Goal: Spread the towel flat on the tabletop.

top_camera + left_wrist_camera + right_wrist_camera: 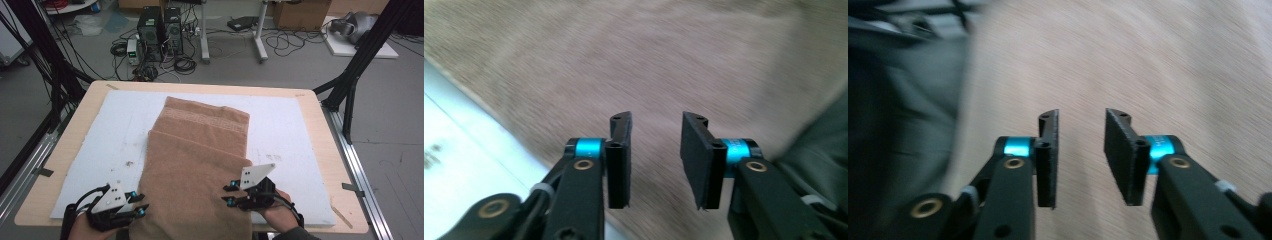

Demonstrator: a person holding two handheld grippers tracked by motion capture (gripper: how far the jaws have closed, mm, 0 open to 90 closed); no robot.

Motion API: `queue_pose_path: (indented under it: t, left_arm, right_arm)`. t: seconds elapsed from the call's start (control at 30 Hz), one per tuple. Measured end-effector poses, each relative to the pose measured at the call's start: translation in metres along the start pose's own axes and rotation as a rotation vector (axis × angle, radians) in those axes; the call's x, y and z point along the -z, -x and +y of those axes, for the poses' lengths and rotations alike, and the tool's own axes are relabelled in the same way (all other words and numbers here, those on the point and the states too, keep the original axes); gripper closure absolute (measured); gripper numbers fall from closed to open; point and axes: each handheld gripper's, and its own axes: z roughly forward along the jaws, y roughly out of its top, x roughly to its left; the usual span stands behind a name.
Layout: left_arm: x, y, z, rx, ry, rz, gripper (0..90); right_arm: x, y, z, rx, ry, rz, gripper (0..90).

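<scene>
The brown towel (197,165) lies along the middle of the white mat (290,150) on the table (320,130), its far part folded over and its near end hanging off the edge toward the person. It looks soft, limp and light, likely to sag and drag unless taken at two points, so the near corners or side hems seem the best holds. The left gripper (141,204) sits at the towel's left edge and the right gripper (226,194) at its right edge, both with jaws parted and nothing between them (the gripper views are blurred). Bare mat lies on both sides, and the far end gives room to fold forward.
</scene>
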Motion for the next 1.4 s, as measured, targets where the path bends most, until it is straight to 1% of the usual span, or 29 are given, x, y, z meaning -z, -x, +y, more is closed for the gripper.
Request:
queue_pose_path:
  t: [0.03, 0.07, 0.17, 0.2, 0.27, 0.3, 0.33, 0.37, 0.4, 0.53, 0.6, 0.63, 0.7, 0.77, 0.8, 0.83, 0.87, 0.93, 0.97, 1.0, 1.03, 1.07, 1.1, 1.13, 1.17, 1.2, 1.23, 1.33, 1.4]
  left_arm:
    - [-0.007, -0.006, 0.002, 0.004, 0.0, 0.007, 63.0]
    - [-0.014, -0.012, 0.003, 0.013, -0.007, 0.003, 62.9]
    - [-0.035, -0.028, 0.008, 0.039, -0.027, 0.005, 58.8]
    - [-0.041, -0.033, 0.009, 0.052, -0.034, -0.008, 57.7]
    - [-0.051, -0.038, 0.009, 0.062, -0.061, -0.012, 58.9]
    - [-0.054, -0.04, 0.008, 0.059, -0.081, -0.045, 64.6]
    - [-0.055, -0.038, 0.006, 0.05, -0.069, -0.034, 74.3]
    - [-0.054, -0.037, 0.004, 0.051, -0.062, -0.039, 80.3]
    - [-0.053, -0.037, 0.003, 0.064, -0.056, -0.041, 85.8]
    - [-0.043, -0.029, -0.005, 0.061, -0.034, -0.042, 87.6]
    - [-0.037, -0.022, -0.009, 0.046, -0.034, -0.041, 87.6]
    - [-0.03, -0.016, -0.012, 0.043, -0.04, -0.047, 87.6]
    - [-0.018, -0.005, -0.016, 0.029, -0.042, -0.062, 87.6]
    - [-0.004, 0.005, -0.019, 0.021, -0.027, -0.076, 87.0]
    - [0.001, 0.007, -0.019, 0.019, -0.022, -0.081, 85.4]
    - [0.004, 0.008, -0.019, 0.015, -0.025, -0.065, 79.8]
    - [0.005, 0.007, -0.018, 0.014, -0.029, -0.054, 72.6]
    - [0.001, 0.002, -0.017, 0.013, -0.034, -0.048, 67.2]
    - [-0.003, 0.0, -0.016, 0.016, -0.04, -0.044, 63.5]
    - [-0.007, -0.003, -0.016, 0.017, -0.044, -0.048, 62.0]
    - [-0.012, -0.005, -0.016, 0.021, -0.044, -0.052, 62.0]
    - [-0.017, -0.006, -0.017, 0.021, -0.053, -0.056, 62.2]
    - [-0.021, -0.007, -0.018, 0.018, -0.064, -0.072, 64.6]
    - [-0.024, -0.007, -0.02, 0.012, -0.057, -0.075, 71.3]
    - [-0.024, -0.006, -0.02, 0.013, -0.047, -0.077, 75.5]
    - [-0.024, -0.005, -0.02, 0.01, -0.044, -0.077, 83.1]
    - [-0.024, -0.004, -0.02, 0.002, -0.047, -0.071, 86.5]
    - [-0.022, 0.002, -0.02, -0.012, -0.047, -0.073, 87.7]
    - [-0.019, 0.01, -0.02, -0.013, -0.036, -0.092, 87.8]
  right_arm:
    - [-0.004, 0.007, -0.004, -0.015, -0.026, -0.018, 62.9]
    - [-0.008, 0.014, -0.009, -0.032, -0.045, -0.028, 61.9]
    - [-0.019, 0.029, -0.021, -0.081, -0.059, -0.036, 61.9]
    - [-0.022, 0.032, -0.023, -0.093, -0.065, -0.035, 62.5]
    - [-0.028, 0.036, -0.027, -0.098, -0.093, -0.033, 67.0]
    - [-0.029, 0.037, -0.029, -0.115, -0.069, -0.029, 71.6]
    - [-0.029, 0.036, -0.03, -0.111, -0.067, -0.021, 77.0]
    - [-0.029, 0.035, -0.03, -0.096, -0.064, -0.01, 81.9]
    - [-0.029, 0.033, -0.03, -0.086, -0.064, -0.01, 83.1]
    - [-0.028, 0.029, -0.031, -0.087, -0.054, 0.021, 85.0]
    - [-0.028, 0.022, -0.029, -0.074, -0.057, 0.045, 85.1]
    - [-0.028, 0.019, -0.028, -0.065, -0.058, 0.054, 85.2]
    - [-0.026, 0.003, -0.026, -0.049, -0.059, 0.092, 85.2]
    - [-0.022, -0.011, -0.022, -0.032, -0.017, 0.15, 83.4]
    - [-0.017, -0.017, -0.019, -0.024, 0.002, 0.149, 78.9]
    - [-0.012, -0.02, -0.017, -0.023, 0.02, 0.136, 76.1]
    - [-0.007, -0.019, -0.016, -0.028, 0.039, 0.112, 72.8]
    - [0.001, -0.011, -0.015, -0.035, 0.027, 0.036, 70.0]
    - [0.003, -0.005, -0.017, -0.044, 0.014, 0.016, 66.2]
    - [0.002, 0.0, -0.019, -0.058, 0.003, 0.002, 65.0]
    - [-0.001, 0.004, -0.022, -0.071, -0.013, 0.014, 65.1]
    - [-0.004, 0.005, -0.026, -0.08, -0.028, 0.018, 65.2]
    - [-0.008, 0.006, -0.03, -0.087, -0.046, 0.019, 66.7]
    - [-0.012, 0.006, -0.034, -0.088, -0.068, 0.027, 70.4]
    - [-0.015, 0.005, -0.037, -0.086, -0.087, 0.031, 74.6]
    - [-0.016, 0.004, -0.04, -0.076, -0.072, 0.026, 82.3]
    - [-0.015, 0.003, -0.042, -0.078, -0.062, 0.044, 86.2]
    - [-0.011, 0.002, -0.043, -0.072, -0.078, 0.067, 87.2]
    - [-0.005, -0.001, -0.043, -0.062, -0.085, 0.086, 87.5]
